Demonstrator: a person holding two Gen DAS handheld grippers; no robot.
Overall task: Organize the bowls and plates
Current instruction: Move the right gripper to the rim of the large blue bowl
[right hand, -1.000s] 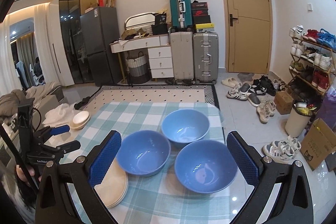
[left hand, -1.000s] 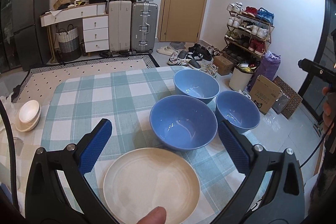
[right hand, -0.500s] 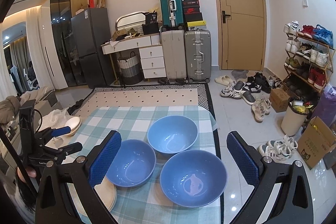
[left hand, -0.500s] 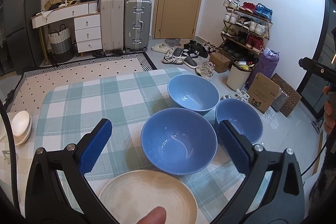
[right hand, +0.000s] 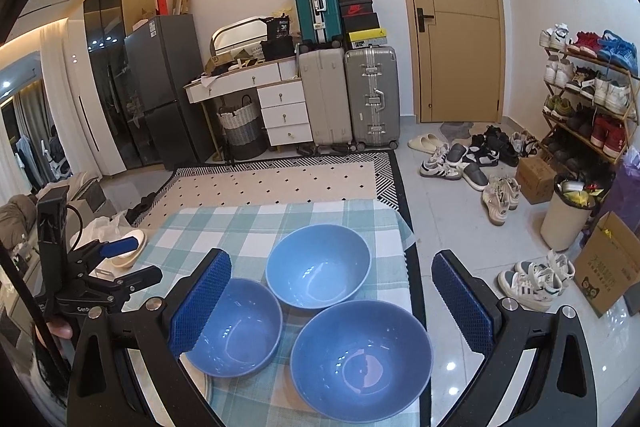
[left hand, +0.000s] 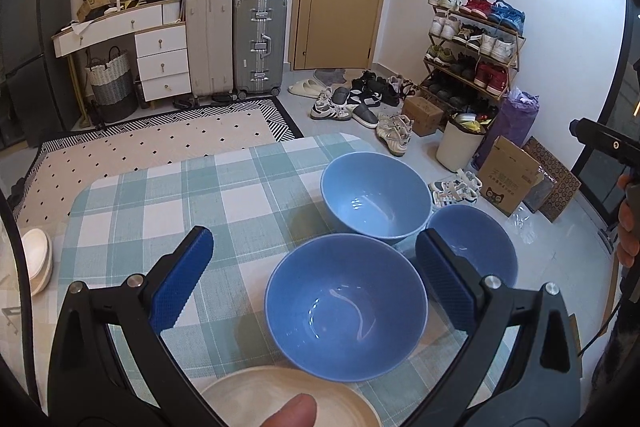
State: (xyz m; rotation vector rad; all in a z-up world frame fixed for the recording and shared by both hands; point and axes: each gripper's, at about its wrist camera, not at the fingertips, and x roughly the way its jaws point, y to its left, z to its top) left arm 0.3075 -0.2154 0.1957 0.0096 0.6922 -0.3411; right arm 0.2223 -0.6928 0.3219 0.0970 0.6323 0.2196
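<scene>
Three blue bowls sit clustered on a green-and-white checked tablecloth (left hand: 240, 203), and both grippers hang above them with jaws spread wide and nothing between them. The left gripper (left hand: 314, 277) frames the nearest blue bowl (left hand: 346, 311), with the far bowl (left hand: 376, 197) behind it and the right-hand bowl (left hand: 476, 247) partly hidden by the gripper's right pad. Only the left wrist view shows the cream plate (left hand: 280, 399) at the bottom edge, just in front of the nearest bowl, with a fingertip (left hand: 292, 413) intruding over it, and cream bowls (left hand: 38, 259) stacked off the table's left side. The right gripper (right hand: 332, 301) looks down on the same three bowls from the other side: its nearest one (right hand: 362, 357) lies at the table's right edge. That view alone shows the left gripper from outside, held in a hand (right hand: 56, 331).
</scene>
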